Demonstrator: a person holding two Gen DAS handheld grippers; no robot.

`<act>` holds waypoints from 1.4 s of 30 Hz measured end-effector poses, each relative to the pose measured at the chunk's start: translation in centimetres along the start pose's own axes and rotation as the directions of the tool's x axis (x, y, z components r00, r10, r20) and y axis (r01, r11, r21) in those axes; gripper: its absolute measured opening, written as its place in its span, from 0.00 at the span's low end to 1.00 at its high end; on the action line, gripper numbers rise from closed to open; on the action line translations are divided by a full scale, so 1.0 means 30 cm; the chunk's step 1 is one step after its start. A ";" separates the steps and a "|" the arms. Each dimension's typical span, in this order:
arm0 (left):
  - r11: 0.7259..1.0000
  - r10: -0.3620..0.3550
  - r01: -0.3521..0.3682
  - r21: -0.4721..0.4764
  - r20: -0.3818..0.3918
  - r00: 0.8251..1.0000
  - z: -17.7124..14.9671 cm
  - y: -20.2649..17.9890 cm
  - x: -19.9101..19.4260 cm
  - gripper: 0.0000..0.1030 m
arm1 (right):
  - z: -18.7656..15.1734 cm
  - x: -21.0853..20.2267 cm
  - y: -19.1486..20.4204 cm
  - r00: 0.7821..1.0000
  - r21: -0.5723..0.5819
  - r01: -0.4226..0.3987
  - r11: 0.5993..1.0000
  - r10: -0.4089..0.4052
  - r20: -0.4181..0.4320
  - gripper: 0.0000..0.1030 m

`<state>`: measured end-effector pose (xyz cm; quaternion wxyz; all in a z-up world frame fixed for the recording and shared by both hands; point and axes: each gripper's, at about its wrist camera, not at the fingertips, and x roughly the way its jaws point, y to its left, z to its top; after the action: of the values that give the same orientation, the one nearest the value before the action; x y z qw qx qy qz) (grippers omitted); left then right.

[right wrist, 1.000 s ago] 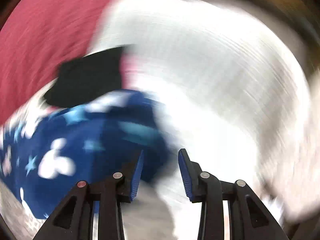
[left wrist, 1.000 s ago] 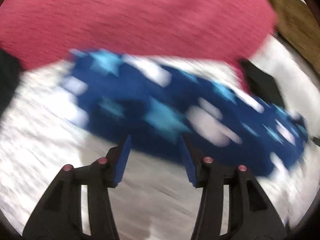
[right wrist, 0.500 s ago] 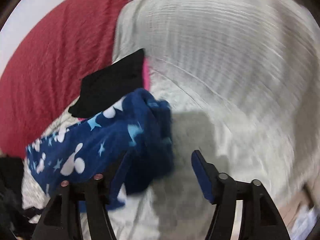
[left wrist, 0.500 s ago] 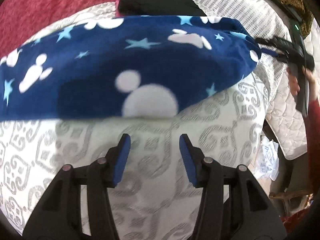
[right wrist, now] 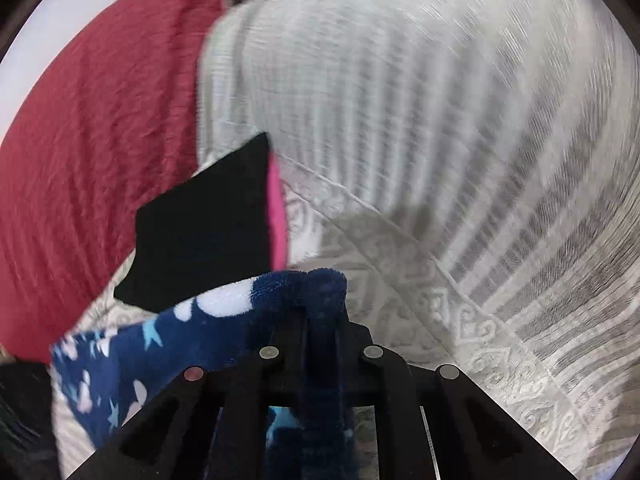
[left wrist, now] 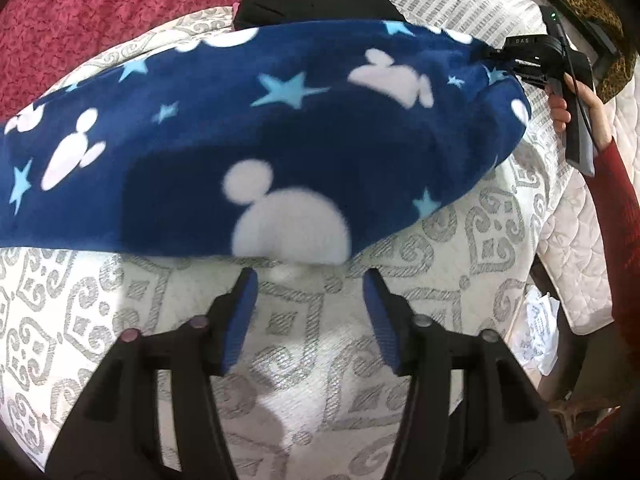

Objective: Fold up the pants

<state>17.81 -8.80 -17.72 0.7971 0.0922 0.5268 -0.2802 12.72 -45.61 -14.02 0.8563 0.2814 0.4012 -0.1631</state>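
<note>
Pants (right wrist: 224,344) pinched in right gripper (right wrist: 320,320), left gripper (left wrist: 308,280) empty, just widened

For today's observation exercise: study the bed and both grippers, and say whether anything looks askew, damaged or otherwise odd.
Nothing looks damaged or spilled. The blue fleece pants lie across the patterned bedspread, one end bunched in the shut right gripper. The left gripper is open at their near edge, holding nothing.
</note>
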 end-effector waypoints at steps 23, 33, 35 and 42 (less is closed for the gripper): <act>0.995 -0.088 0.095 -0.039 0.154 0.984 0.202 -0.024 0.015 0.59 | 0.041 0.036 -0.032 0.997 0.075 -0.060 0.995 0.063 -0.038 0.12; 0.990 -0.082 0.075 0.121 0.048 0.996 0.046 -0.109 0.004 0.59 | 0.036 0.035 -0.023 0.998 0.062 -0.040 0.997 0.042 -0.037 0.12; 0.987 -0.011 -0.002 0.160 0.078 0.997 0.083 -0.133 0.029 0.59 | 0.034 0.031 -0.019 0.999 0.060 -0.035 0.998 0.037 -0.034 0.12; 0.984 -0.125 0.107 0.142 0.121 0.985 0.233 -0.174 0.077 0.59 | 0.033 0.029 -0.027 0.998 0.062 -0.042 0.997 0.045 -0.039 0.14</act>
<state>21.14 -16.99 -16.02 0.8038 0.0967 0.4583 -0.3668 13.46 -46.90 -14.46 0.8423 0.3193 0.4072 -0.1508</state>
